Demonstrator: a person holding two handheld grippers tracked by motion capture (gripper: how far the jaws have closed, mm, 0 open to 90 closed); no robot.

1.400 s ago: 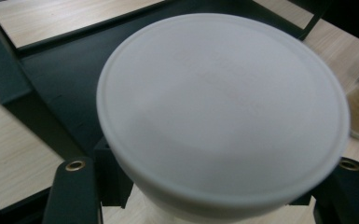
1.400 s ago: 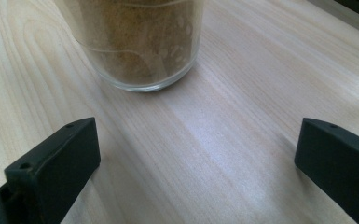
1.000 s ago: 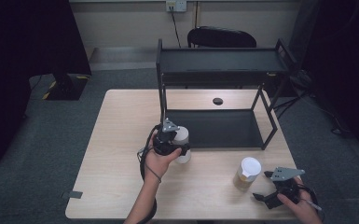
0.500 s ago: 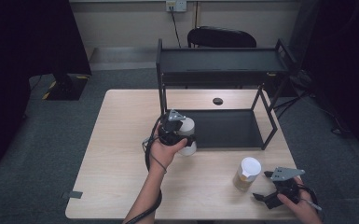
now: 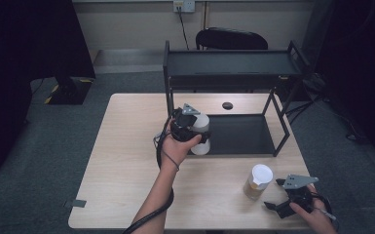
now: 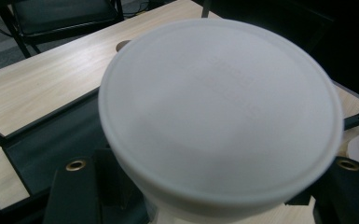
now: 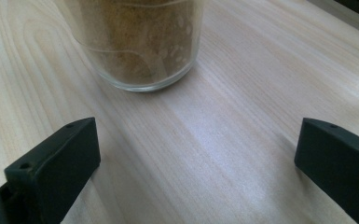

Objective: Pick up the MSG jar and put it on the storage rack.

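Pale wood grain covers the table [image 5: 126,161], which sits mid-frame in the high view on grey carpet, with a dark folding chair [image 5: 231,39] at the top centre beyond it; a black two-tier metal shelf [image 5: 234,68] stands on the table's far half, its lower tray lying flat on the wood and a small dark round hole [image 5: 227,105] in the tabletop just behind that tray.

At the centre of the high view the left hand [image 5: 175,148] holds the left gripper [image 5: 195,131] at the tray's left front corner; its jaws are clamped on a white-lidded container [image 5: 200,134], which seems to be lifted clear of the table, though the angle makes that hard to judge; in the left gripper view the container's round white lid [image 6: 219,116] spreads across the middle, with the black jaws pressed against its sides at the bottom corners.

Toward the lower right of the high view a clear jar [image 5: 258,181] of tan powder with a white cap stands on the table; the right gripper [image 5: 272,207] rests just beside it at the bottom right, jaws spread wide and holding nothing; in the right gripper view the jar's base [image 7: 137,46] stands at the top centre, apart from both jaws.
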